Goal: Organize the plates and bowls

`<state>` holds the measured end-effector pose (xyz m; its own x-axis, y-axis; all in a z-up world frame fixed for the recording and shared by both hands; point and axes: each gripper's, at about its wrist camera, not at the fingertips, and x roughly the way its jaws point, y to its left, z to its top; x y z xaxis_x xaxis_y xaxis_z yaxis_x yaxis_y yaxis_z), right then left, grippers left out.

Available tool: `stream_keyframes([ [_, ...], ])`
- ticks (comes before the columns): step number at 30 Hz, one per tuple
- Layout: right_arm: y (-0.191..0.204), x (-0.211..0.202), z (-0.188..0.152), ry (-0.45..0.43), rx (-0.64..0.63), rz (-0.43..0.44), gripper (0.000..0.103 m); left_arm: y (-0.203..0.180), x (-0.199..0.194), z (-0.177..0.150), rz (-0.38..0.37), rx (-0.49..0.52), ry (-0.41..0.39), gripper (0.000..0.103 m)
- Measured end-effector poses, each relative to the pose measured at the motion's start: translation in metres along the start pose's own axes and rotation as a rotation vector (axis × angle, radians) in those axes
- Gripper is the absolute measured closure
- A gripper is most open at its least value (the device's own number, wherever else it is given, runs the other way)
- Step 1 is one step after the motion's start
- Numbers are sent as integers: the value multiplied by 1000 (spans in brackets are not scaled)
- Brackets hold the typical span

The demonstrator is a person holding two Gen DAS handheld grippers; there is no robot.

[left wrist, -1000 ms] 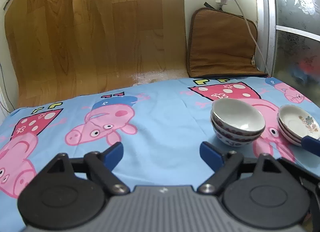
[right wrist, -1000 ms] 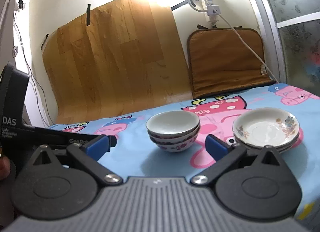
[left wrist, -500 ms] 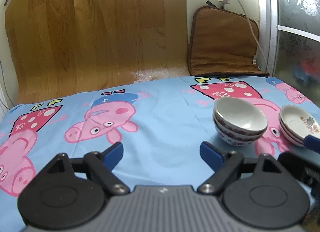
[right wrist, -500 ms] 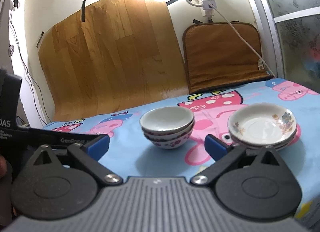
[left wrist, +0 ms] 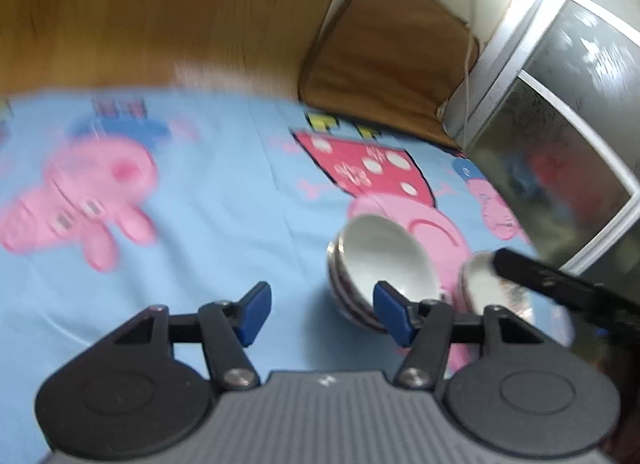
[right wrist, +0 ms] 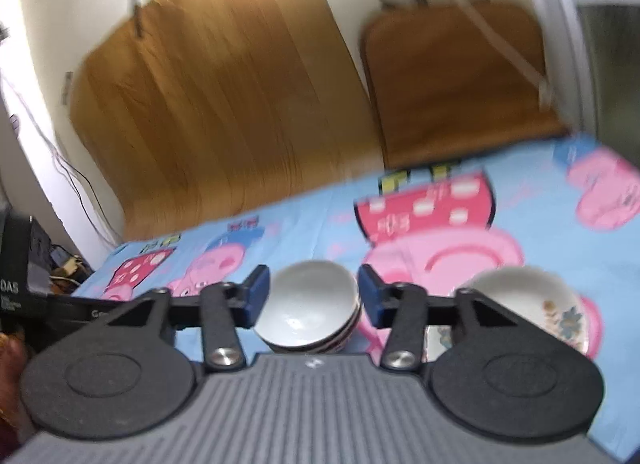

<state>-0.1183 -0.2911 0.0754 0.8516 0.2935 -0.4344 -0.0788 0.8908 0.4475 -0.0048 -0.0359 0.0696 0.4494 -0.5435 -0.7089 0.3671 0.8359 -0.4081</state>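
While the jaws of the left gripper (left wrist: 318,318) and right gripper (right wrist: 310,296) are closing with nothing clamped between them, the stacked bowls (right wrist: 310,306) are seen on the blue cloth (left wrist: 224,192). The stacked plates (right wrist: 528,300) sit just beside them.

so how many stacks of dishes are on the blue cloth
2. The bowl stack sits on the blue cloth, seen just beyond the right gripper. The plate stack sits to its right. How many dishes each stack holds is too blurred to tell.
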Motion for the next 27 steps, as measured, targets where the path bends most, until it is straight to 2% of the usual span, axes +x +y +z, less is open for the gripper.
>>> stream_keyframes([
  [2,-14,20,11,108,100,34,65,9,16,7,-67,-84,62,48],
  [4,-22,37,16,191,156,61,69,16,30,9,-119,-158,97,48],
  [8,-21,64,14,291,130,22,75,15,42,10,-110,-179,94,49],
  [9,-22,70,12,314,134,13,76,15,44,10,-113,-183,98,51],
  [11,-25,78,10,347,142,10,81,15,50,11,-127,-190,120,65],
  [13,-29,86,7,376,169,13,82,15,56,9,-121,-199,135,73],
  [17,-32,91,10,378,161,15,84,19,62,6,-115,-228,145,78],
  [21,-27,89,14,377,124,5,84,12,58,5,-92,-213,149,79],
  [24,-23,85,18,370,108,1,84,7,49,7,-106,-216,145,79],
  [27,-23,71,25,336,106,2,84,-9,40,12,-121,-178,129,79],
])
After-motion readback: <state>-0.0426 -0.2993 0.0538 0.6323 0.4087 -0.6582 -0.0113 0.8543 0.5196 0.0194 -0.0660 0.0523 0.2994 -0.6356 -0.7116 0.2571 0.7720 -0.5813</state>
